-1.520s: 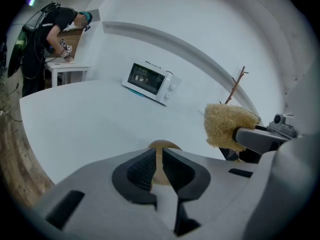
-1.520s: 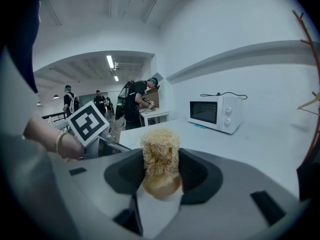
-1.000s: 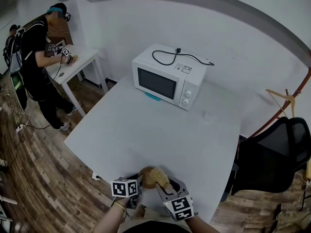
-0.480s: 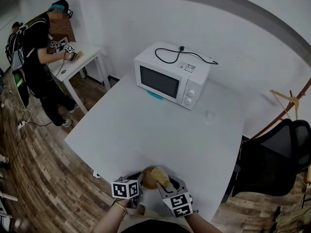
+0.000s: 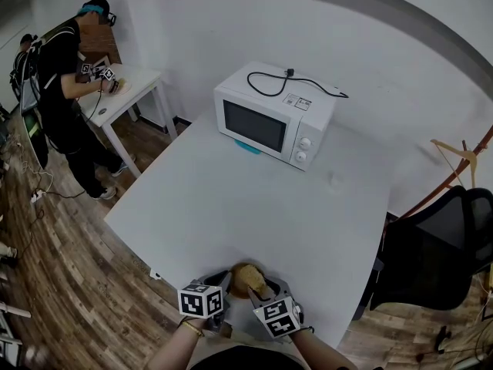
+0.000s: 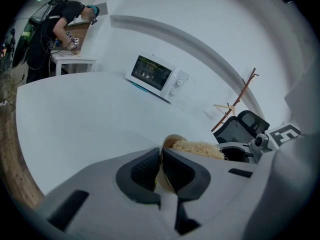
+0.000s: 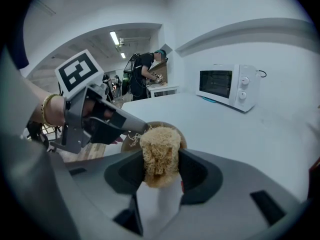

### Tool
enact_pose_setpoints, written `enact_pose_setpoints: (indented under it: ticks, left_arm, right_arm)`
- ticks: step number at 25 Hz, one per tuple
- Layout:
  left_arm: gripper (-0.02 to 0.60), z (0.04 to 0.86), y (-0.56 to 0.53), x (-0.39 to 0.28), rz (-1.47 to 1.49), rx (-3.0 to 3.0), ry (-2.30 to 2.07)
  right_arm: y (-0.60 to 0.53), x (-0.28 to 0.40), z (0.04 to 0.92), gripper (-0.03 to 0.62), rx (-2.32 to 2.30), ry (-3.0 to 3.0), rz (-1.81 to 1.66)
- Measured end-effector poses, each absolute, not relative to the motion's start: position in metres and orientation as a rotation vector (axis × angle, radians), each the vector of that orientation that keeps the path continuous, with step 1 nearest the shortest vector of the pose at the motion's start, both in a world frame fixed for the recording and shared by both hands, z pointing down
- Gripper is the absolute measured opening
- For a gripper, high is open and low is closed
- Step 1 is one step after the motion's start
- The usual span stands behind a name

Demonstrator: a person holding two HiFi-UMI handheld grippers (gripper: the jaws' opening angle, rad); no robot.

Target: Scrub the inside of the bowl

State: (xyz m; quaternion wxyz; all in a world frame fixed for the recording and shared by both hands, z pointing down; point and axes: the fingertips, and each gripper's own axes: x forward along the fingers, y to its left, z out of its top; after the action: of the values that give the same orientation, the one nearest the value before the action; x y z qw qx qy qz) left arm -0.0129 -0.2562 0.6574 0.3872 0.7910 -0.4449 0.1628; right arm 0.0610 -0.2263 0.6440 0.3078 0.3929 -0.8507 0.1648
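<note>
A small brown bowl (image 5: 240,277) sits near the front edge of the white table (image 5: 254,206). My left gripper (image 6: 161,158) is shut on the bowl (image 6: 169,141), its thin rim pinched between the pads. My right gripper (image 7: 160,168) is shut on a tan fibrous scrubber (image 7: 160,153), which stands just over the bowl (image 7: 176,133). In the right gripper view the left gripper (image 7: 131,126) reaches the rim from the left. In the head view the scrubber (image 5: 255,281) hides most of the bowl's inside. The left gripper view shows the scrubber (image 6: 197,147) behind the rim.
A white microwave (image 5: 273,122) with a black cable on top stands at the table's far side, a teal object (image 5: 248,146) at its foot. A black chair (image 5: 439,245) is at the right. A person (image 5: 62,75) works at a small table far left.
Both grippers and the bowl now sit slightly lower in the head view, nearer the table's front edge. The scrubber stays over the bowl.
</note>
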Motion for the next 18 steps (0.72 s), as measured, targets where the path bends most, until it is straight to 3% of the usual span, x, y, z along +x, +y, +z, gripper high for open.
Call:
enact_pose_setpoints:
  ticks: [18]
  left_arm:
    - [0.034, 0.651, -0.244, -0.005, 0.412, 2.045, -1.092]
  right_arm:
    - [-0.217, 0.039, 0.645, 0.184, 0.944, -2.269, 0.411]
